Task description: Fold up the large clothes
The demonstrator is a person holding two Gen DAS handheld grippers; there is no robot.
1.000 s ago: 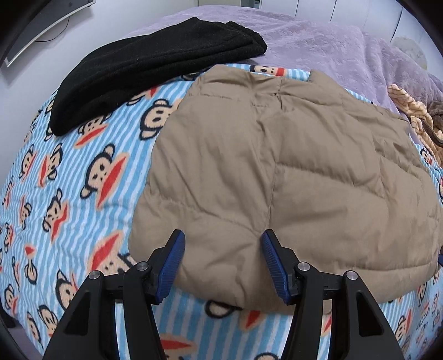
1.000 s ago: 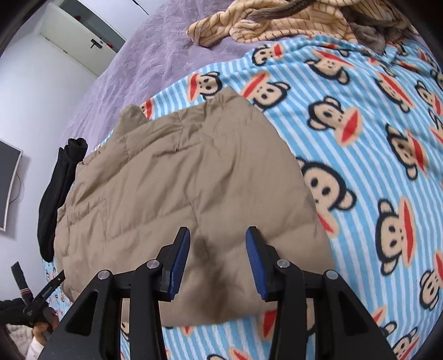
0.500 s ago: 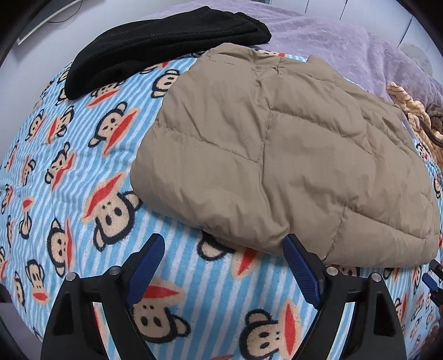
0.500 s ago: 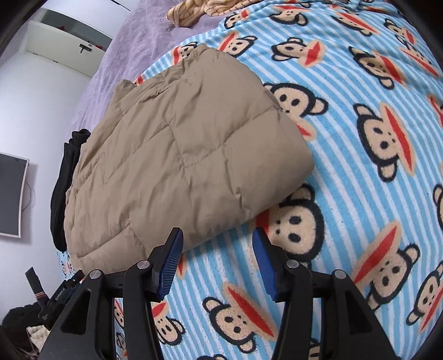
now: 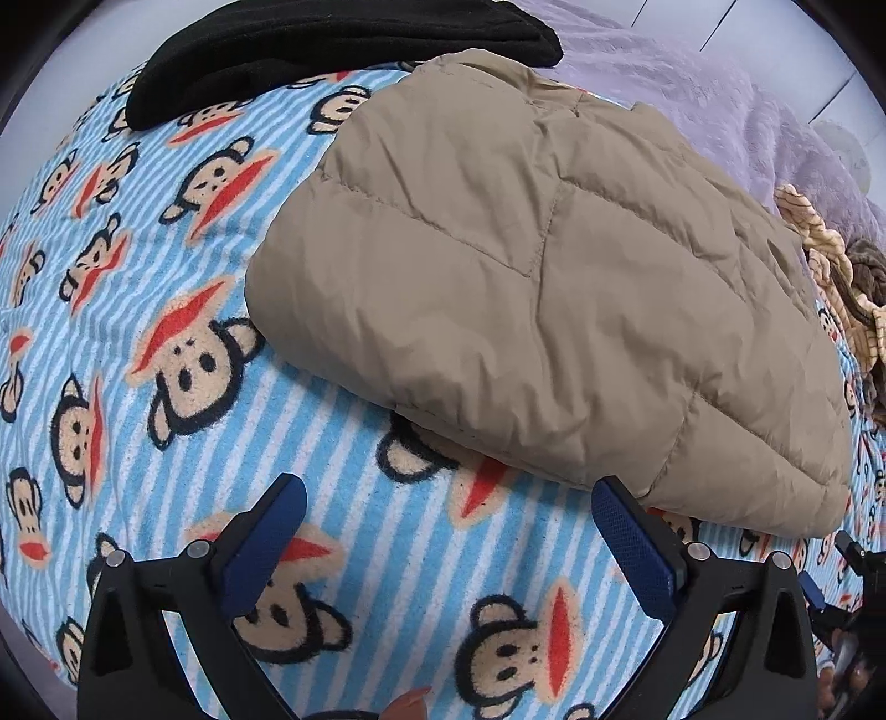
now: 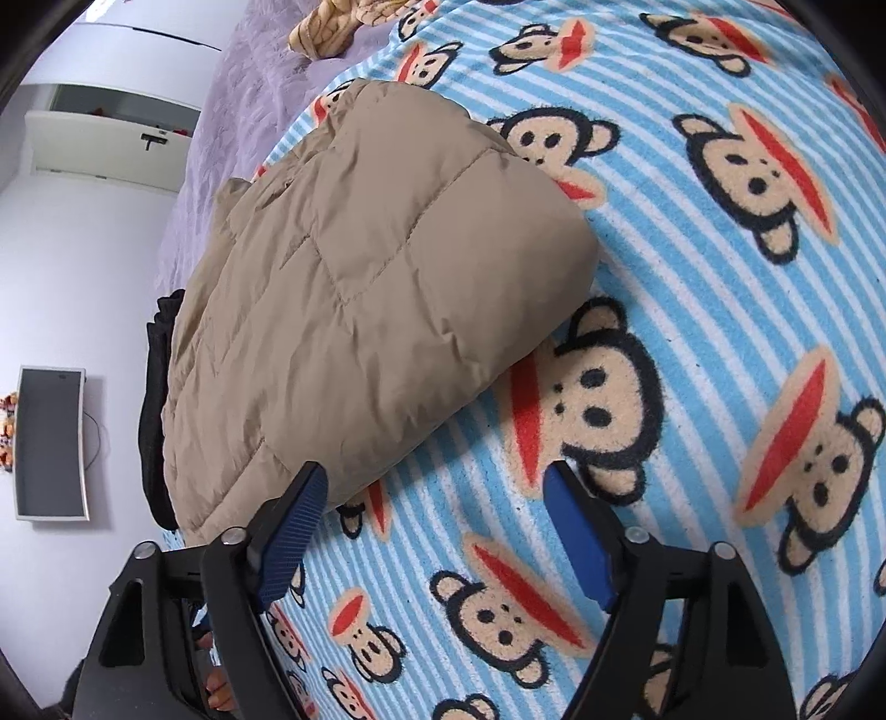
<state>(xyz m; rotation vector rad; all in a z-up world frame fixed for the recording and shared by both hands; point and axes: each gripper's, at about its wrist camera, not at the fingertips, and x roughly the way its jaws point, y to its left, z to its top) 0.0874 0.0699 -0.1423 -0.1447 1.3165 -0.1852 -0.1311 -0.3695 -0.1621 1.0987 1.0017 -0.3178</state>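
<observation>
The folded tan padded jacket (image 5: 531,288) lies on the monkey-print blanket (image 5: 166,310) spread over the bed. A black garment (image 5: 332,50) lies at the jacket's far left edge, a striped yellow one (image 6: 338,22) beyond it. Both tools, left tool (image 5: 448,531) and right tool (image 6: 437,520), hang just off the jacket's near edge, jaws opening, nothing between them.

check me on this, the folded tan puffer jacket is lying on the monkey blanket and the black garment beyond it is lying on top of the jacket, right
Not quite. The folded tan puffer jacket does lie on the monkey blanket, but the black garment is not on top of it. In the left wrist view it lies on the bed beside the jacket's far edge, and the jacket's corner hides a little of it.
</observation>
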